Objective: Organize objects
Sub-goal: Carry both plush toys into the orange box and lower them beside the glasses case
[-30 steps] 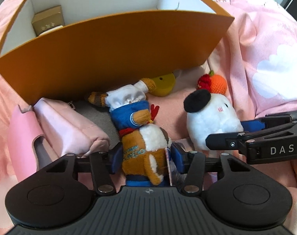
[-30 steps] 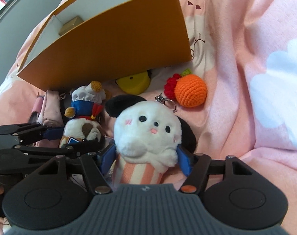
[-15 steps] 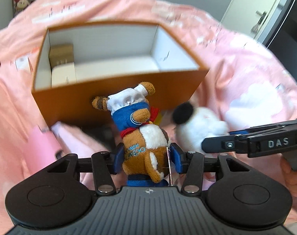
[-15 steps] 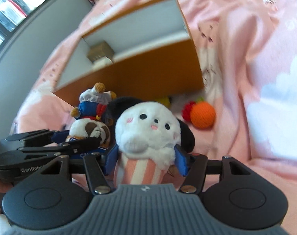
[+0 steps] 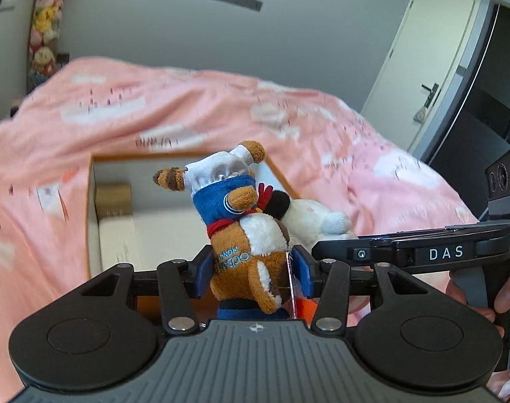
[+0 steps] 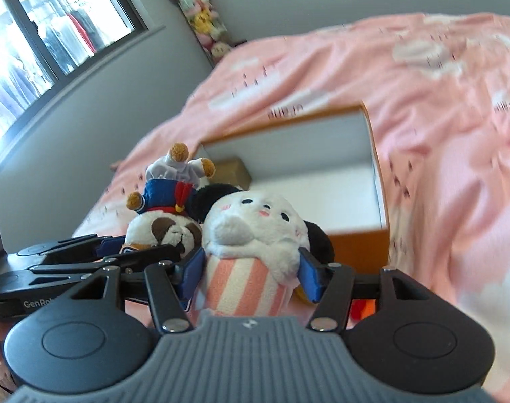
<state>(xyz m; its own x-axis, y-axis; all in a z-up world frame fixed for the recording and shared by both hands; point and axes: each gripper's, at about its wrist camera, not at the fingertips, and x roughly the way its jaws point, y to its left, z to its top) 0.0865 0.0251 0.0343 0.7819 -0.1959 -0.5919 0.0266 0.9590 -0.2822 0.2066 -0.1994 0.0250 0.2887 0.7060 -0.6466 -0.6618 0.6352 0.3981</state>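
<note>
Here, the left gripper [image 5: 253, 277] pinched the lower body of a brown-and-white plush dog in a blue sailor top and white cap [image 5: 241, 225], its blue pads pressed into the toy from both sides. The dog hung clear of the pink cloud-patterned bedspread [image 5: 194, 107], its capped head tipped away from the camera toward the open box. Just beside it, the right gripper [image 6: 251, 270] was clamped on the pink-and-white striped base of a white round-faced plush with black ears [image 6: 255, 225], the face turned back toward the camera. The two toys were side by side, close enough to overlap in both views; whether they touched could not be told. Beyond them on the bedspread sat an orange cardboard box with a white interior [image 6: 377, 174], open at the top, with a small brown carton [image 6: 233, 173] in its far left corner. A bit of an orange-and-red object [image 6: 364, 309] showed below the right gripper. Part of a hand [image 5: 505, 297] gripped the right tool's handle at the frame edge. A column of stuffed toys [image 6: 201, 10] stood against the grey wall.
</note>
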